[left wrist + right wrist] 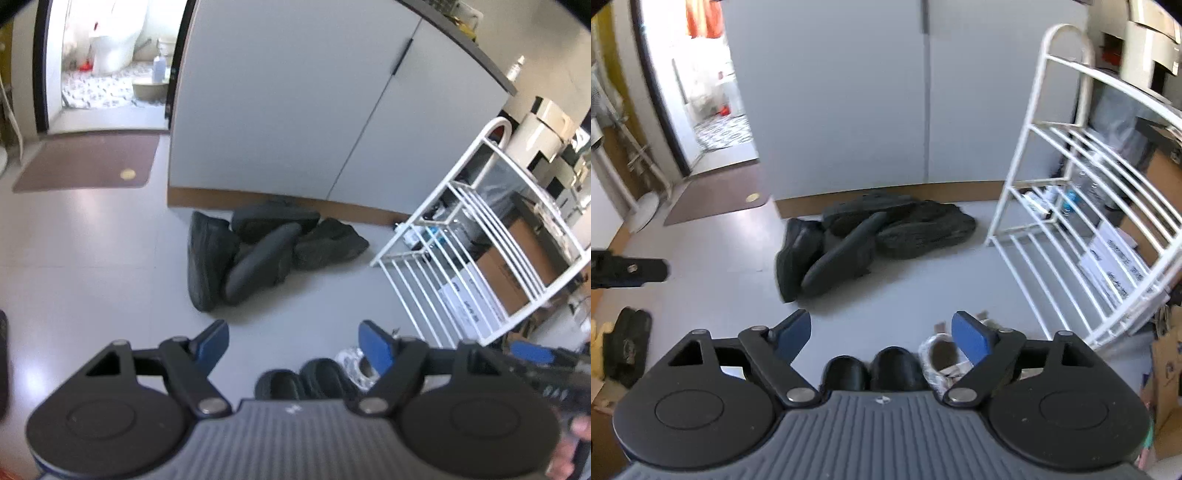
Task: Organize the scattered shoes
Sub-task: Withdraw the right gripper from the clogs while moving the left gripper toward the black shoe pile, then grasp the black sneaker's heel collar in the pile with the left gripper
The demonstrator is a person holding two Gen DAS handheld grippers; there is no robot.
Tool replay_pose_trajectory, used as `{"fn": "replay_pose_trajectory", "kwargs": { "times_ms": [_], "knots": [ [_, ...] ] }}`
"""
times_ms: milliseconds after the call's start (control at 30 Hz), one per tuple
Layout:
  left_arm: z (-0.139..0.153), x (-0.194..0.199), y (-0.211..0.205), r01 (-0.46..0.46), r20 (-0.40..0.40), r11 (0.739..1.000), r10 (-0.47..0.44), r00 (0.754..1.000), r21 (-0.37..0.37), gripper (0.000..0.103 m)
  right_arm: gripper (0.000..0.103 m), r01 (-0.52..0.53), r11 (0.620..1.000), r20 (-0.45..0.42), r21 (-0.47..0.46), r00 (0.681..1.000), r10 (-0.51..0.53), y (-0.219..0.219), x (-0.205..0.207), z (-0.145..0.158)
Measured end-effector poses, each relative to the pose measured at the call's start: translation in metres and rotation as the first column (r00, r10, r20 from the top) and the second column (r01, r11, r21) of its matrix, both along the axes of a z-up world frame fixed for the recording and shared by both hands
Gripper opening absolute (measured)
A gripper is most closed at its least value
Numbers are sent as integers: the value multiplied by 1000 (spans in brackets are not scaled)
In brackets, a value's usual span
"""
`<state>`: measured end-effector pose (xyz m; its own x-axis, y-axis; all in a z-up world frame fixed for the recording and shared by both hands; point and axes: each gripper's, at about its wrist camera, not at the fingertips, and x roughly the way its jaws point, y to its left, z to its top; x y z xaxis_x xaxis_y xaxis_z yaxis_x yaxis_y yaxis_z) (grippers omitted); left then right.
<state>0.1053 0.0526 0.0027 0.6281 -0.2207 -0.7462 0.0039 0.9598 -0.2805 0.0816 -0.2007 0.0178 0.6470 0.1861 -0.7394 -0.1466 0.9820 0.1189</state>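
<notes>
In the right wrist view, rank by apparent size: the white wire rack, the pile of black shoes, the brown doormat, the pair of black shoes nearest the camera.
1. white wire rack
2. pile of black shoes
3. brown doormat
4. pair of black shoes, partly hidden by the tool body, and nearness makes its rank unsure.

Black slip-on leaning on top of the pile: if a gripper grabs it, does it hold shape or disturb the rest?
The black slip-on looks soft-uppered, so it probably flexes somewhat. It leans against neighbouring shoes in the pile, so lifting it may shift them.

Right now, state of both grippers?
Left gripper: open, holding nothing.
Right gripper: open, holding nothing.
</notes>
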Motion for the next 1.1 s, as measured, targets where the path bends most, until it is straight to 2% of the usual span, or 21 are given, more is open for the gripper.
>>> {"fn": "replay_pose_trajectory", "kwargs": {
  "times_ms": [133, 200, 300, 500, 667, 800, 1100],
  "knots": [
    [7, 11, -5, -25, -32, 998, 26, 999, 51, 79, 87, 4, 996, 11, 86, 1000, -5, -20, 3, 13],
    [15, 18, -11, -22, -41, 996, 25, 999, 83, 79, 87, -4, 995, 39, 97, 999, 0, -24, 2, 20],
    [23, 29, -16, -12, -47, 996, 16, 999, 86, 79, 87, -14, 995, 93, 103, 996, 4, -32, -2, 29],
    [26, 58, -21, -20, -62, 994, 27, 998, 110, 79, 88, -24, 993, 85, 114, 996, 14, -41, 5, 24],
    [15, 98, -20, -30, -84, 990, 42, 996, 141, 79, 88, -102, 994, 120, 47, 988, 96, -30, 9, 18],
    [4, 126, -20, -37, -89, 988, 51, 995, 150, 79, 88, -115, 993, 97, 11, 989, 113, -20, 16, 9],
    [-48, 199, -12, -72, -139, 992, 86, 987, 108, 72, 88, -178, 984, 57, -22, 982, 179, 2, 32, -6]
  ]
}}
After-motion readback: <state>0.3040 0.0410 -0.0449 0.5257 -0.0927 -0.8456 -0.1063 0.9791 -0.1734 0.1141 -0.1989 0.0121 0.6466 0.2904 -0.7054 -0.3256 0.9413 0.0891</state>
